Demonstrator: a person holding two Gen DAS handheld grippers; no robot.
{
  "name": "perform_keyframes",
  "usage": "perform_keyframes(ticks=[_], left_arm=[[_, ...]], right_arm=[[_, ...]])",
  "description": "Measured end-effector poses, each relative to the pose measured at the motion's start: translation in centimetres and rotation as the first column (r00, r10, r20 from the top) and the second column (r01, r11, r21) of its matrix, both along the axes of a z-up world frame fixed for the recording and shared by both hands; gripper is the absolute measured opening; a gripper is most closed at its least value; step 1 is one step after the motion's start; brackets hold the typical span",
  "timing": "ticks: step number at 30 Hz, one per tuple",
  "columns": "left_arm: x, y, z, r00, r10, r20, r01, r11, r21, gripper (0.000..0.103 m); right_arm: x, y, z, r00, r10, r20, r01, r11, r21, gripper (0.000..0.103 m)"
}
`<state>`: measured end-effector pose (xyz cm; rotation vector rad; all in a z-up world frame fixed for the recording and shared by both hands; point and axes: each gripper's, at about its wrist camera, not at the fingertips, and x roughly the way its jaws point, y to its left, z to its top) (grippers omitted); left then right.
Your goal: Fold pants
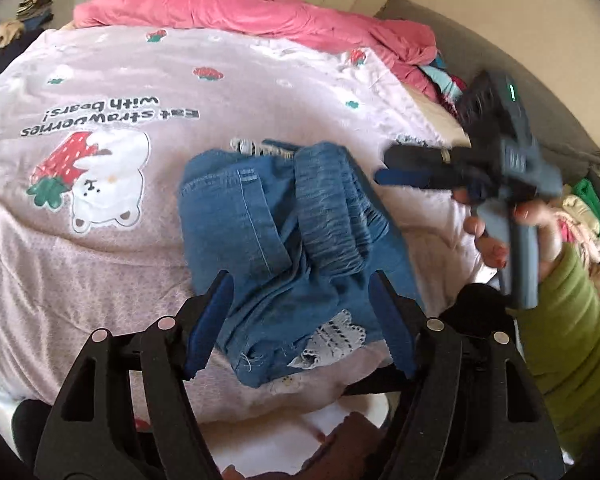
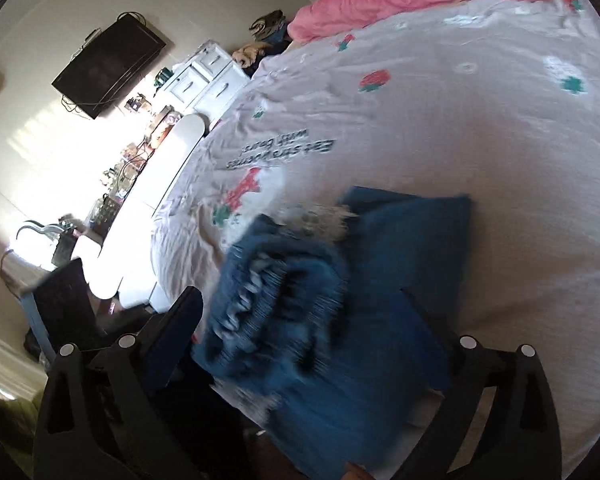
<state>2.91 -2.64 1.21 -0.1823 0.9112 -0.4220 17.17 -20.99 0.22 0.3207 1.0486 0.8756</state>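
Note:
Blue denim pants (image 1: 283,232) lie folded into a compact bundle on the pink bedspread (image 1: 99,220), with a frayed hem and a white lace patch at the near end. My left gripper (image 1: 300,312) is open, its blue-padded jaws either side of the near end of the pants, just above them. My right gripper (image 1: 384,170) shows in the left wrist view at the right of the pants, held in a hand, its jaws close together and empty. In the right wrist view the pants (image 2: 340,288) are blurred and lie between that gripper's (image 2: 300,332) fingers.
A pink duvet (image 1: 259,12) is bunched along the far side of the bed. Piled clothes (image 1: 580,208) lie at the right. A wall TV (image 2: 107,64), white drawers (image 2: 203,76) and a cluttered desk stand beyond the bed's left edge.

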Motion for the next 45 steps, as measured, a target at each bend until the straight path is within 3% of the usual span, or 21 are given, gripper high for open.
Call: perform_keyframes(ticks=[5,6,7,8,10,14,19,22,26,37,45], left_arm=[[-0.1,-1.5,-1.3,1.0,-0.009,-0.003,0.009,0.999,0.036,0.061],[-0.2,-1.9,-1.4,1.0,-0.024,-0.003,0.024,0.999,0.036,0.061],[-0.1,-2.2,-1.6,0.999,-0.033,-0.006,0.033,0.999,0.036,0.061],[-0.4,-2.4,-1.8,0.999,-0.043,-0.01,0.043,0.998,0.035,0.061],[-0.6,-2.8,-1.7,0.998,-0.063,-0.009,0.063,0.998,0.032,0.061],[-1.6,-3.3,-1.6,0.994,-0.112,-0.007,0.112,0.993,0.022,0.062],[-1.3,-4.3,-2.4,0.99,-0.137,-0.026,0.138,0.99,0.038,0.062],[-1.7,-4.6,-2.4,0.99,-0.141,-0.023,0.142,0.988,0.067,0.062],[-2.1,-4.6,-2.2,0.99,-0.14,-0.026,0.141,0.988,0.069,0.065],[-2.3,-2.5,-1.3,0.994,-0.107,-0.009,0.107,0.993,0.056,0.07],[-1.9,4.0,-0.5,0.997,0.082,0.005,-0.082,0.996,0.019,0.073]], right_arm=[[2.1,3.9,-1.2,0.998,-0.017,-0.066,0.009,0.992,-0.123,0.097],[2.4,4.4,-1.8,0.996,-0.02,-0.089,0.008,0.992,-0.128,0.092],[2.4,4.7,-2.2,0.996,-0.019,-0.087,0.007,0.991,-0.137,0.048],[2.3,4.9,-2.3,0.997,0.003,-0.078,-0.014,0.99,-0.139,0.038],[1.4,4.8,-1.8,0.999,0.036,-0.024,-0.039,0.99,-0.137,0.036],[-0.6,0.9,-0.3,1.0,0.007,0.013,-0.007,0.999,-0.044,0.036],[0.1,-1.6,-4.0,0.995,-0.067,-0.075,0.059,0.993,-0.103,0.046],[0.2,-2.1,-4.5,0.992,-0.083,-0.093,0.079,0.996,-0.047,0.056],[-0.8,-2.7,-3.2,0.994,-0.111,-0.022,0.109,0.991,-0.075,0.069],[-6.9,-5.3,-0.7,0.97,-0.145,0.194,0.178,0.97,-0.164,0.074],[-14.0,-1.9,-0.3,0.938,-0.001,0.347,0.102,0.957,-0.272,0.074]])
